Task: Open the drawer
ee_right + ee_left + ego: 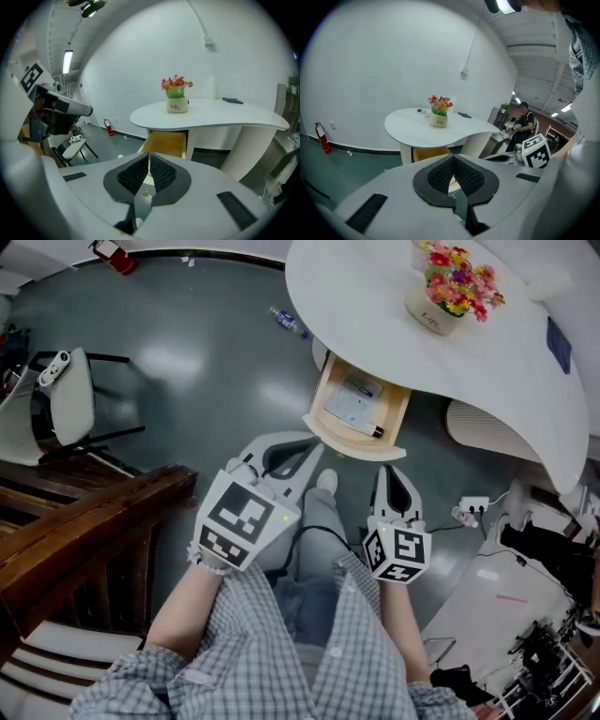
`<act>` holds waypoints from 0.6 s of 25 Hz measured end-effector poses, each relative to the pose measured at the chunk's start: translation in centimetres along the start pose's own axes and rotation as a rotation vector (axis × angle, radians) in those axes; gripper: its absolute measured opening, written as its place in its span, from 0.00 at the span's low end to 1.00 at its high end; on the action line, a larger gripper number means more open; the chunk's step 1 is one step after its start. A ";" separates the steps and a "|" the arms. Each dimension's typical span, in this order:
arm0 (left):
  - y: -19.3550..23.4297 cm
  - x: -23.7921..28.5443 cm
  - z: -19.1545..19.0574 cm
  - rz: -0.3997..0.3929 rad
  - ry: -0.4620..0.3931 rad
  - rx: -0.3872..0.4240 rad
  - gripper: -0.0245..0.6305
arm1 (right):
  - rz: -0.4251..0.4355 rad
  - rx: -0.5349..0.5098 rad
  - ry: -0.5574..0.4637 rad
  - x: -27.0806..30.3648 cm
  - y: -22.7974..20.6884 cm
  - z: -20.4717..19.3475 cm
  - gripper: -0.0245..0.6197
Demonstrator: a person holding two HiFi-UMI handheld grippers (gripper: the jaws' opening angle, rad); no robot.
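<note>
The wooden drawer (354, 444) stands pulled out from under the white table (375, 324), with papers and a dark pen lying inside. My left gripper (302, 448) hangs in front of the drawer, shut on nothing and apart from it. Beside it my right gripper (394, 472) is also shut and empty, short of the drawer's front. In the left gripper view the left gripper (452, 158) has its pads together, with the drawer (431, 153) beyond them. The right gripper (149, 154) shows pads together too, below the open drawer (168, 143).
A pot of flowers (441, 298) stands on the table. A white-seated chair (70, 395) and a dark wooden bench (94, 531) are at the left. A bottle (289, 322) lies on the floor, and a power strip (473, 507) sits at the right. A person (524, 123) stands far off.
</note>
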State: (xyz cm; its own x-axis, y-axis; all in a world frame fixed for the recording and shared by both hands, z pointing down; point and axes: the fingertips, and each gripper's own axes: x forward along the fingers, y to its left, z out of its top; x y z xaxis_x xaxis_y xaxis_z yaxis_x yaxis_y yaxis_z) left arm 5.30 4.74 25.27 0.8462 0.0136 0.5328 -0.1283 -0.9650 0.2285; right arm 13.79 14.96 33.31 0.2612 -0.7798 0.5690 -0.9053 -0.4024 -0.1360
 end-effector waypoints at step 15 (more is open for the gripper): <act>-1.8 -1.8 5.1 -0.013 -0.037 0.048 0.04 | 0.009 -0.052 -0.157 -3.7 -0.6 8.7 0.05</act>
State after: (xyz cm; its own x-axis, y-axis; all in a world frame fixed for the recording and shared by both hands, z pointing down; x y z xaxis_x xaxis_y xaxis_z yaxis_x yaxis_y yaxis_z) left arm 6.65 5.15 19.70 0.8663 0.0176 0.4992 -0.0927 -0.9763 0.1953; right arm 16.24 13.88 24.25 0.2982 -0.8502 0.4339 -0.9230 -0.3727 -0.0961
